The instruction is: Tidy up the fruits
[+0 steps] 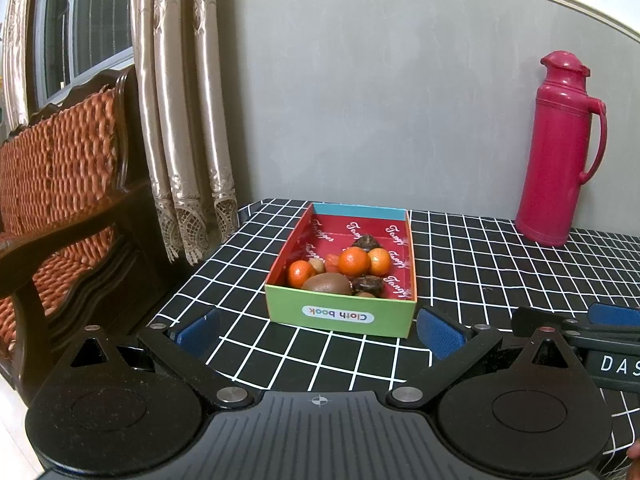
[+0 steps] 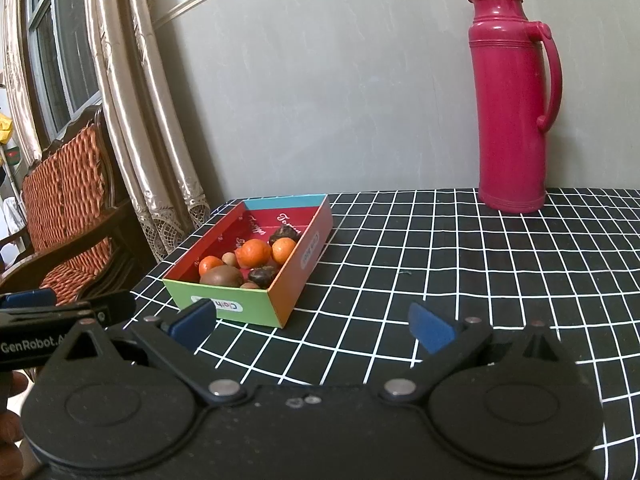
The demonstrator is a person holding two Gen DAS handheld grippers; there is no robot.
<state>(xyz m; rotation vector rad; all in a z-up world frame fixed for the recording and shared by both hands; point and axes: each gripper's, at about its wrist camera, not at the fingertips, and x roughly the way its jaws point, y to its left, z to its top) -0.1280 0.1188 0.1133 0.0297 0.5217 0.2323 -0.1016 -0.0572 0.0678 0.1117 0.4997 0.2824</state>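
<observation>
Fruits (image 1: 352, 262) all sit in the box (image 1: 340, 314) on the worktop (image 1: 480, 264), none loose, so task looks done or near it; left hand-held gripper (image 1: 320, 330) and right hand-held gripper (image 2: 312, 322) both wide open, empty.

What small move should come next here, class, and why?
Probably ease the left gripper forward and up over the box's near wall, toward the kiwi. Both grippers are open and empty, short of the box, with the right gripper off to its side. All the fruit sits in the box, and the kiwi lies nearest the left fingers.
</observation>
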